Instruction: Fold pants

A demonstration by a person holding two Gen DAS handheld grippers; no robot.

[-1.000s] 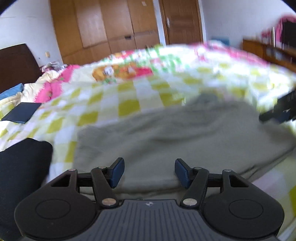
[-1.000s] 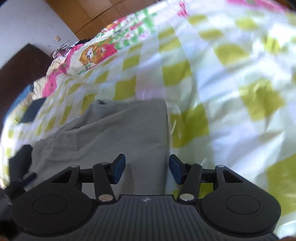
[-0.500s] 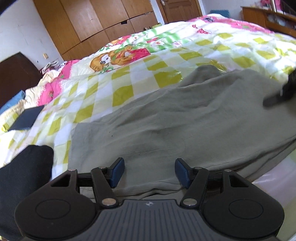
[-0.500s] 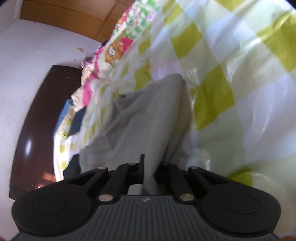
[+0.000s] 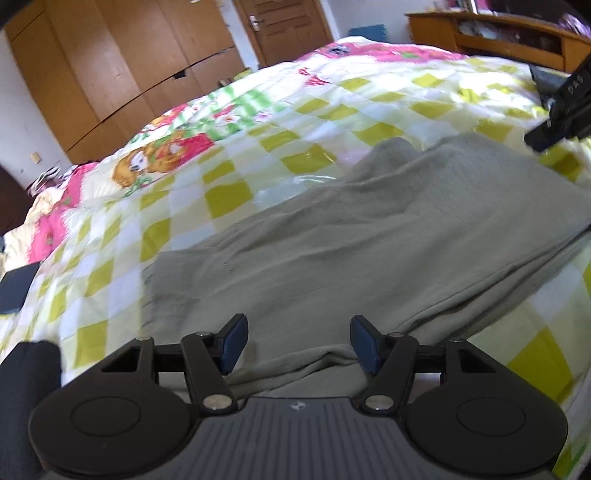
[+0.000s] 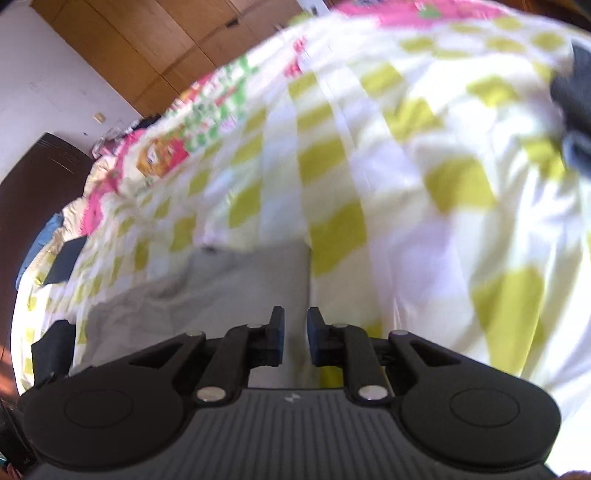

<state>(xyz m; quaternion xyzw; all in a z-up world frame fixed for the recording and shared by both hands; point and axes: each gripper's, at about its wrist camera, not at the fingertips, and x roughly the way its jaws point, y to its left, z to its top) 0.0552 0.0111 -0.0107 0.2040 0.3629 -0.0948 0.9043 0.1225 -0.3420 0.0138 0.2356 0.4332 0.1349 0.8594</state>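
- Left wrist view: the left gripper (image 5: 297,345) fills the bottom of the frame, its two blue-padded fingers (image 5: 232,343) spread wide apart and grasping nothing.
- Just beyond the fingers lie the grey pants (image 5: 369,236), spread out on a bed under a bedspread (image 5: 258,155) checked in yellow-green and white, with pink cartoon prints further back.
- The near edge of the pants shows layered cloth; the fabric is gently wrinkled and runs toward the right side of the frame.
- At the right edge, the dark body of the right gripper (image 5: 563,110) hangs above the far end of the pants.
- A dark flat object (image 5: 14,288) lies on the bedspread at the left edge. Behind the bed stand wooden wardrobes (image 5: 110,66) and a wooden door (image 5: 284,26).
- Right wrist view: this picture is blurred. The right gripper (image 6: 295,339) has its fingers (image 6: 277,336) drawn near each other with a narrow gap between, and nothing pinched there.
- The pants (image 6: 240,288) lie below and to the left of the fingers, their straight right edge running almost in line with the gap.
- The checked bedspread (image 6: 424,166) covers the rest, with a dark headboard (image 6: 33,206) at the left.
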